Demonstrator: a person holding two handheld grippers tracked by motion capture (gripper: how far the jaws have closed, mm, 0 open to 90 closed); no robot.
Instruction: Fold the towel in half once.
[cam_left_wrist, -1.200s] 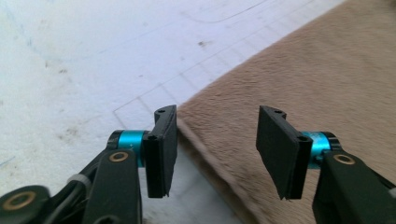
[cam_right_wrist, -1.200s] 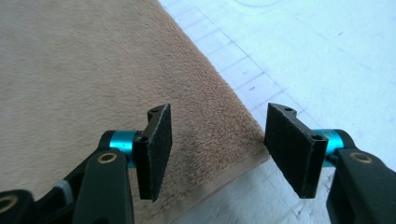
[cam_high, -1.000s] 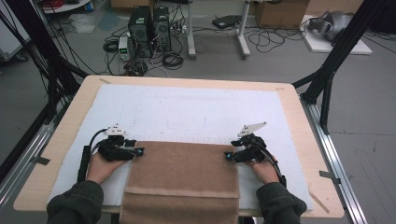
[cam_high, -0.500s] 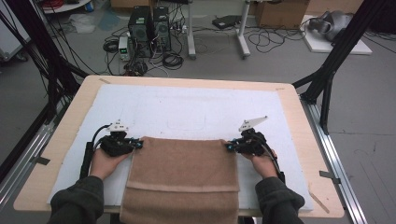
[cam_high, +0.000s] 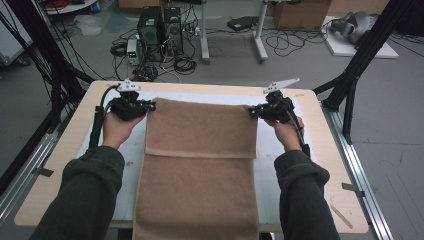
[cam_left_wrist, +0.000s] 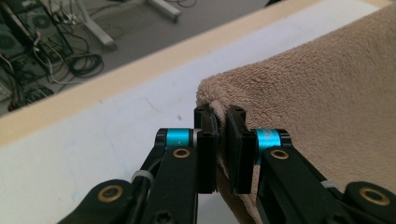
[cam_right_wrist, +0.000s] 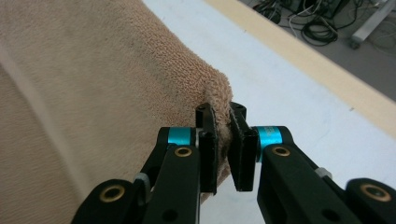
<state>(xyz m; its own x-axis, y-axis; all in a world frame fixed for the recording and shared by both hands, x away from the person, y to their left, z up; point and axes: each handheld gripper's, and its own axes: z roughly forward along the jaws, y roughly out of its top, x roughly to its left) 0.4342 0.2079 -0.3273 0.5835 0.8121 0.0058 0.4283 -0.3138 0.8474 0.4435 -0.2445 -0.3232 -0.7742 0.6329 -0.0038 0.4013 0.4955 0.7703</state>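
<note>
Cables and computer towers clutter the floor beyond the counter (cam_high: 60, 165), where a white mat carries the brown towel (cam_high: 200, 150). The left gripper (cam_high: 148, 106) and right gripper (cam_high: 251, 112) each pinch a far corner, towel stretched between. Best to keep both hands level, tension even, corners square.

Both grippers (cam_high: 150, 106) (cam_high: 251, 112) clamped, raised apart

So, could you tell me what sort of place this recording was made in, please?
Most likely a lab or workshop set up for recording. The table stands inside a black metal frame, desktop computers sit on the floor among loose cables, and cardboard boxes stand at the back.
</note>
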